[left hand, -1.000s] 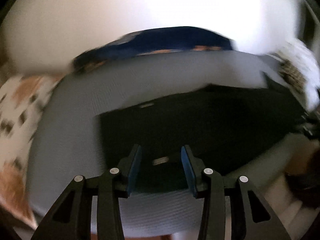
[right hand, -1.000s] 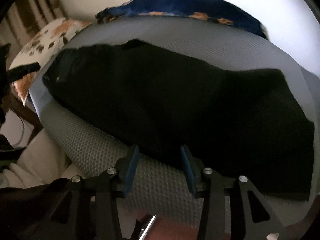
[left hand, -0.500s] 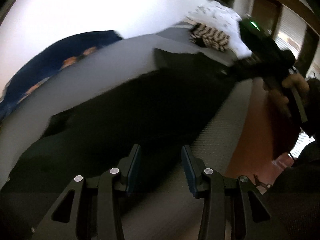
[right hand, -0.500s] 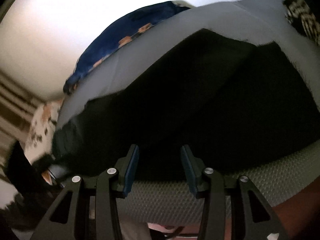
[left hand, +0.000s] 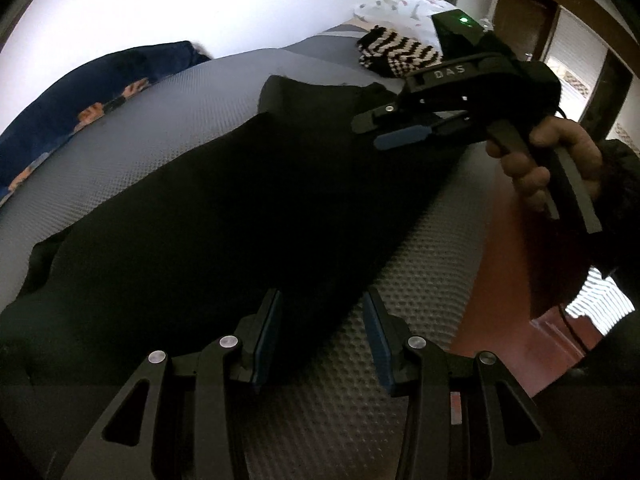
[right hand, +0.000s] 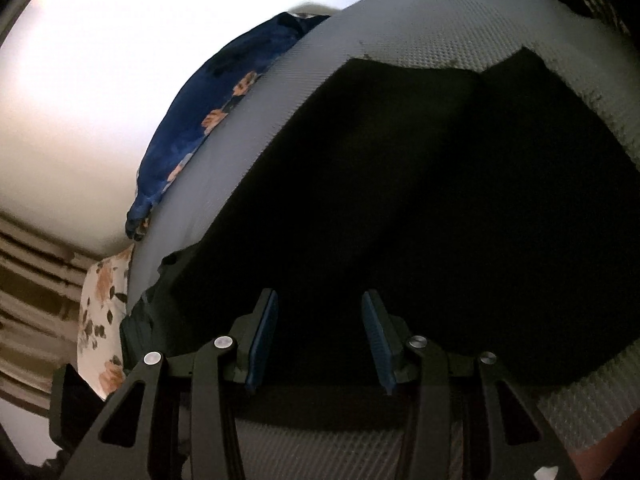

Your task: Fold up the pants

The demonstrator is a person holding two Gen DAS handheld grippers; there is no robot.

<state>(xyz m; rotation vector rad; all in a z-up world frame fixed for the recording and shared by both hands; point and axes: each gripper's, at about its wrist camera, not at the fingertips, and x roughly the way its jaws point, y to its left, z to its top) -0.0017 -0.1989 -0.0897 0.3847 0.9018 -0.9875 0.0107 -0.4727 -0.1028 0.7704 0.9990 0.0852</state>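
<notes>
On the grey textured mattress (left hand: 208, 120) the black pants (left hand: 224, 216) lie spread flat, running from the near left of the left wrist view to the far right, where their far edge ends in a notched outline beside a black-and-white striped cloth (left hand: 394, 54). At the far left a dark blue floral blanket (left hand: 80, 96) is bunched between the mattress edge and the white wall (left hand: 200, 0).

Low in the middle of that view, the left gripper (left hand: 320, 336) hangs at the near edge of the pants, its blue-padded fingers (left hand: 267, 336) spread wide with nothing between them; pants fabric and bare mattress both show through the gap. Whether the tips touch the cloth cannot be told.

Farther right, the right gripper (left hand: 394, 130) is seen side-on, carried by the right hand (left hand: 560, 160) over the far right end of the pants, near the striped cloth. A green light glows on top of its body. Reddish-brown floor (left hand: 508, 264) shows beyond the mattress edge on the right.

Seen from the right wrist, the right gripper (right hand: 320, 336) also stands wide open and holds nothing, with pants (right hand: 420, 200) filling the space past its fingers. A white floral pillow (right hand: 100, 312) sits at the left, next to the blue blanket (right hand: 200, 120).
</notes>
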